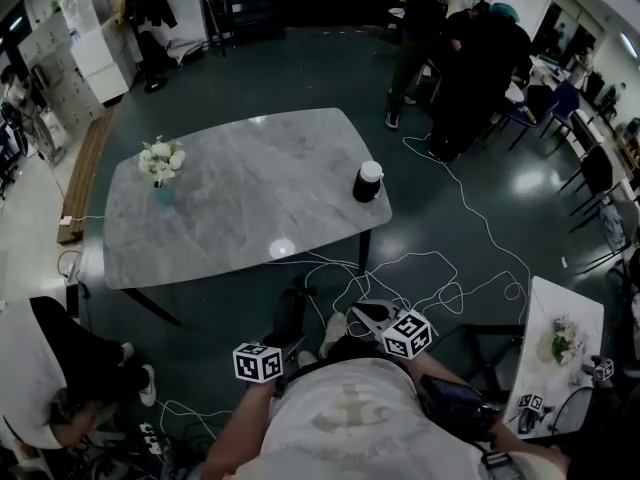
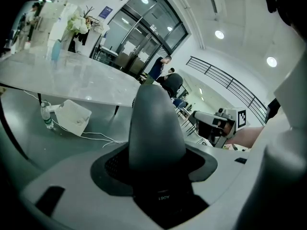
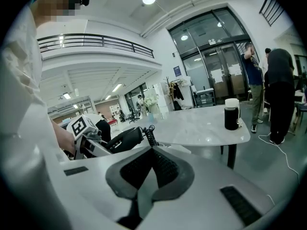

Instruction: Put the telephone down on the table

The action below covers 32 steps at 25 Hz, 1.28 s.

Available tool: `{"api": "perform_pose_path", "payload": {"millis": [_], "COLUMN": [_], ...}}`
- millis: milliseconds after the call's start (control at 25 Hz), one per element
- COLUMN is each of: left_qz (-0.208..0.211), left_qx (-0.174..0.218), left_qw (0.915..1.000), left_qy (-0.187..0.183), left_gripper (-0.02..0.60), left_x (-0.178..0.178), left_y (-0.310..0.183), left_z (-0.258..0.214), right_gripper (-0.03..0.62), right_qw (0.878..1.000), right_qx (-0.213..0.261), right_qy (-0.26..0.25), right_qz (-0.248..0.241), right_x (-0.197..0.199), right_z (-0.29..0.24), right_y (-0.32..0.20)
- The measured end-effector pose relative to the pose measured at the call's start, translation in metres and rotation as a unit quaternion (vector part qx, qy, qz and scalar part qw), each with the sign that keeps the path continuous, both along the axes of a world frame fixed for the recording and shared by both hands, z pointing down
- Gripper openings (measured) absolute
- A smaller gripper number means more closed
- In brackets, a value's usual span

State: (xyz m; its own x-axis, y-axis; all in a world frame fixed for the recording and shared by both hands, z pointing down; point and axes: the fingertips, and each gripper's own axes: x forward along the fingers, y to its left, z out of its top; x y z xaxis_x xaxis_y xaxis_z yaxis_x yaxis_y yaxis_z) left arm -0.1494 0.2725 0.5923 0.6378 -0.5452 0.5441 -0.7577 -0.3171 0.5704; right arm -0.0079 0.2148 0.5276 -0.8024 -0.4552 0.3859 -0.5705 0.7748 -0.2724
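You're standing back from the grey marble tabletop (image 1: 250, 183) and holding both grippers close in front of your body. Your left gripper (image 1: 283, 346) is gripping the telephone (image 1: 288, 313), a dark handset. In the left gripper view its rounded body (image 2: 156, 123) is rising straight out from between the jaws, which are closing snugly around its lower end. From the right gripper view you're seeing that same handset (image 3: 120, 139) sticking out of the left gripper, with a coiled cord (image 3: 149, 134) curling off its far end. The telephone is hanging in the air over the dark floor (image 1: 300, 78), on your side of the tabletop's near edge and not touching the top. Your right gripper (image 1: 368, 316) is riding just beside the left one, and its jaws are pressing together with nothing between them, the dark pads (image 3: 165, 169) meeting in a narrow V. Out on the tabletop, a vase of white flowers (image 1: 161, 163) is standing towards the left end and a black container with a white lid (image 1: 368, 181) is sitting close to the right edge. White cables (image 1: 440, 278) are looping across the floor between you and the table. Several people (image 1: 470, 58) are gathering beyond the far right corner.
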Motion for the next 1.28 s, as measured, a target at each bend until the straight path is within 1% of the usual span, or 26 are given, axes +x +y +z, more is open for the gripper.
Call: {"api": "perform_pose_path", "payload": {"millis": [160, 360, 640, 1000, 1280], "left_qz": [-0.014, -0.031, -0.043, -0.026, -0.012], "left_qx": [-0.004, -0.014, -0.020, -0.023, -0.029], "left_qw": [0.9999, 0.9994, 0.9989, 0.9993, 0.9993], "left_qy": [0.004, 0.001, -0.006, -0.016, -0.022], "left_gripper": [0.281, 0.281, 0.281, 0.281, 0.281], "left_x": [-0.008, -0.023, -0.038, -0.038, -0.035], "left_y": [0.000, -0.006, -0.042, -0.096, -0.137], "left_z": [-0.002, 0.002, 0.001, -0.001, -0.001], "right_gripper": [0.015, 0.015, 0.015, 0.015, 0.015], "right_qw": [1.000, 0.999, 0.999, 0.998, 0.998], "right_qx": [-0.015, -0.020, -0.029, -0.040, -0.051], "right_qy": [0.001, -0.003, -0.001, -0.005, -0.007], "right_qz": [-0.007, -0.029, -0.042, -0.045, -0.041], "right_x": [-0.009, -0.031, -0.047, -0.058, -0.057], "right_z": [0.006, 0.009, 0.014, 0.018, 0.025], "right_y": [-0.007, -0.027, -0.067, -0.125, -0.166]}}
